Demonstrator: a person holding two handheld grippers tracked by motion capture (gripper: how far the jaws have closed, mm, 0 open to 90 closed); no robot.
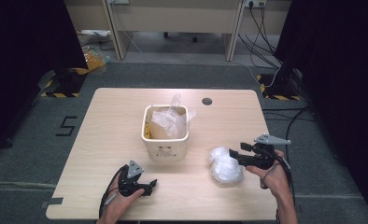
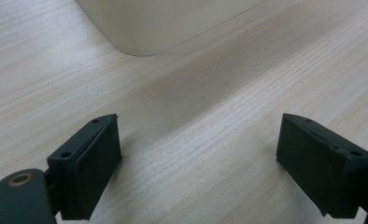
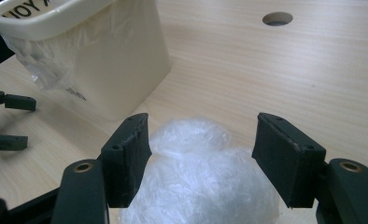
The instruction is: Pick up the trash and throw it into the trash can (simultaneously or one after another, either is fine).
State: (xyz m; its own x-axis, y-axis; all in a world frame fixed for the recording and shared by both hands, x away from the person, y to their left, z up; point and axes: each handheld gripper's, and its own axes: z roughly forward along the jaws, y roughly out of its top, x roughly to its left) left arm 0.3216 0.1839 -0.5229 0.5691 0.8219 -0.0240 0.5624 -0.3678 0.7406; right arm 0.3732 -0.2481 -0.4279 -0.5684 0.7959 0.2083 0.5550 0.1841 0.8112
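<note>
Pale wooden desk (image 1: 219,107), grey carpet beyond. Right hand-held gripper (image 3: 198,156) spread wide, straddling a crumpled clear plastic bag (image 3: 196,182) lying between and below its tips, pads not pressing. Cream bin (image 3: 102,56) with plastic liner (image 1: 170,122) ahead to its left. Left hand-held gripper (image 2: 198,163) wide, empty, over bare wood.

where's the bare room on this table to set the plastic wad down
Free: the far strip behind the bin around the cable hole, and the left side between bin and table edge. Crowded: the near right, where the plastic wad lies at the open right tongs.
</note>
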